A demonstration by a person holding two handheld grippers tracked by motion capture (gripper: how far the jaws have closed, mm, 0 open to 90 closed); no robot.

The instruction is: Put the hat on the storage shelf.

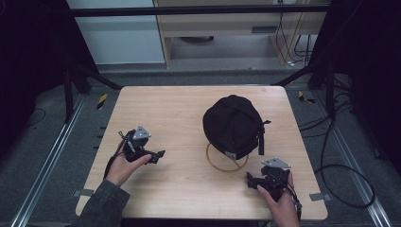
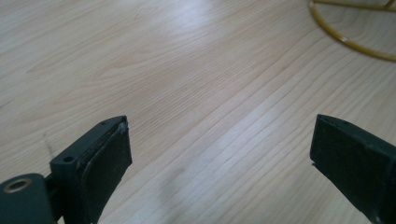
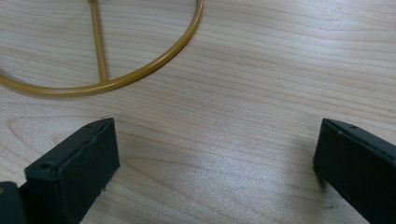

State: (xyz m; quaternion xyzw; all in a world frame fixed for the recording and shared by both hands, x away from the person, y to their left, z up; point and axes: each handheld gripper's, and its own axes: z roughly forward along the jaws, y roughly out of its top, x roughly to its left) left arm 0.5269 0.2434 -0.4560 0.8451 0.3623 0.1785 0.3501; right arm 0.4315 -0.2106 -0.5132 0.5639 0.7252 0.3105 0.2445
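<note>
A black cap (image 1: pixel 232 125) sits on a gold wire stand whose ring base (image 1: pixel 227 164) rests on the wooden table (image 1: pixel 189 104), right of centre. My left gripper (image 1: pixel 159 155) lies low at the table's left, pointing right toward the stand, jaws wide apart over bare wood (image 2: pixel 219 144). My right gripper (image 1: pixel 249 178) is near the front right, just below the ring base (image 3: pixel 140 74), open with nothing between its fingers (image 3: pixel 217 163). The ring's edge (image 2: pixel 355 44) shows at the top right of the left gripper view.
The table's front edge runs close behind both hands. Black frame poles (image 1: pixel 326 80) and cables (image 1: pixel 340 170) stand on the floor around the table. A pale cabinet (image 1: pixel 236 28) is beyond the far edge.
</note>
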